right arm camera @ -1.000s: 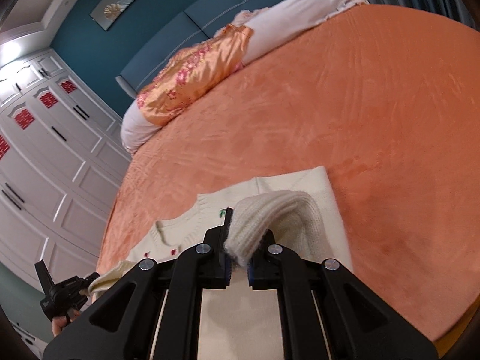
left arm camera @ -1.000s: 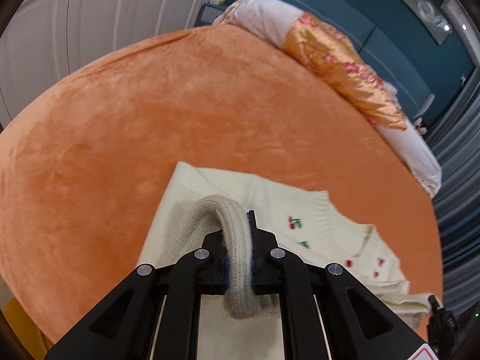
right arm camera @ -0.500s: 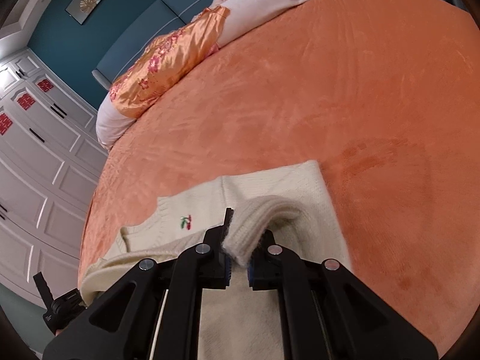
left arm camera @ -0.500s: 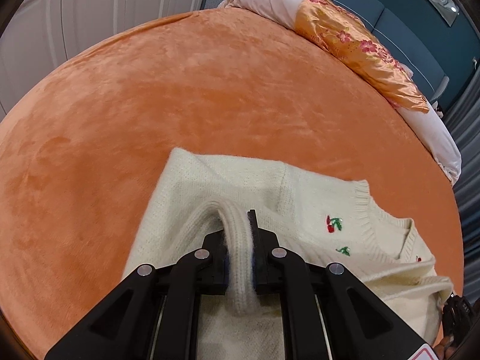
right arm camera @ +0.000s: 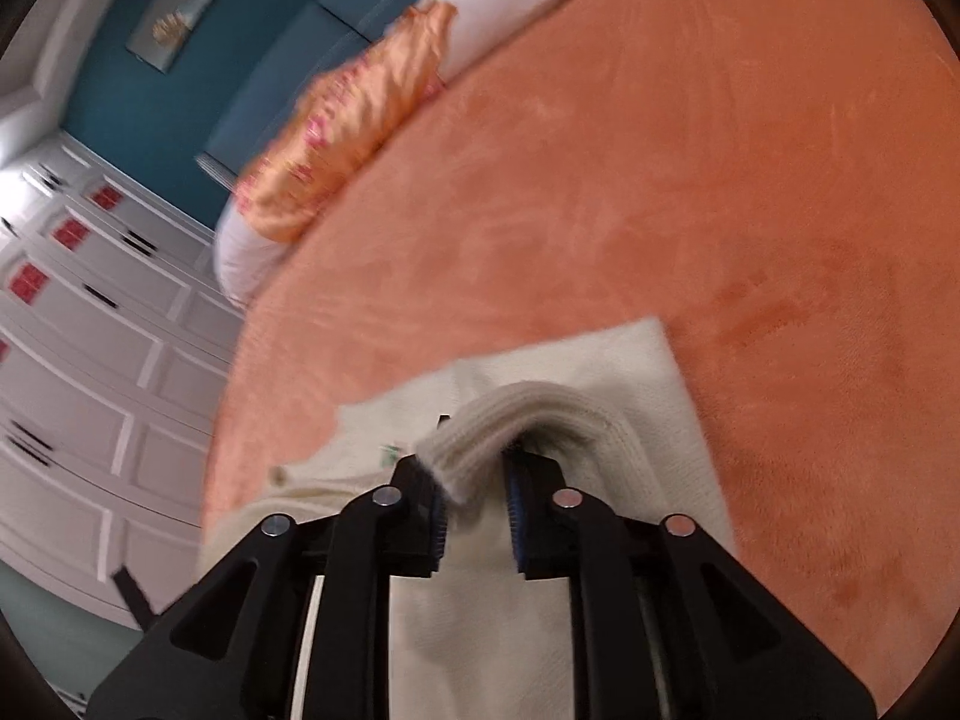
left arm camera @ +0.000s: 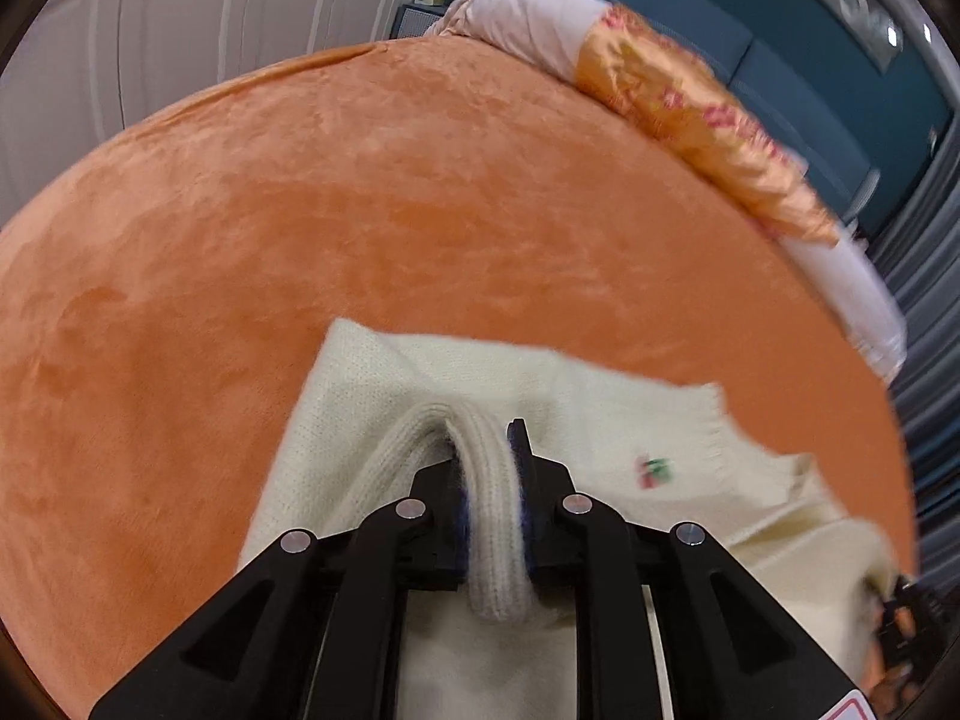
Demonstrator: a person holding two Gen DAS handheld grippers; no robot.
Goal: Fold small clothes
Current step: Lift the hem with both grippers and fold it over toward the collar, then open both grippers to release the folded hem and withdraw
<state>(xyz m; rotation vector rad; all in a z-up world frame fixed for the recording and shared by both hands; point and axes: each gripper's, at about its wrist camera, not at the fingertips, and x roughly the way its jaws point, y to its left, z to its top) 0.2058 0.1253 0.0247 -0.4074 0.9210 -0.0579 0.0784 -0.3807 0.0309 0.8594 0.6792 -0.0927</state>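
On an orange bedspread lies a cream sweater, pillows behind. Left gripper clenches its ribbed hem; right gripper, clamped half a second ago, has released its fold.

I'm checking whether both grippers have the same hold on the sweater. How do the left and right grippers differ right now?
The left gripper is shut on the ribbed edge of the cream sweater, pinched between both pads. The right gripper stands open, a gap showing between its pads, and the ribbed edge there drapes over its left finger only. Both are black, with blue pads, and point across the orange bedspread at one garment.
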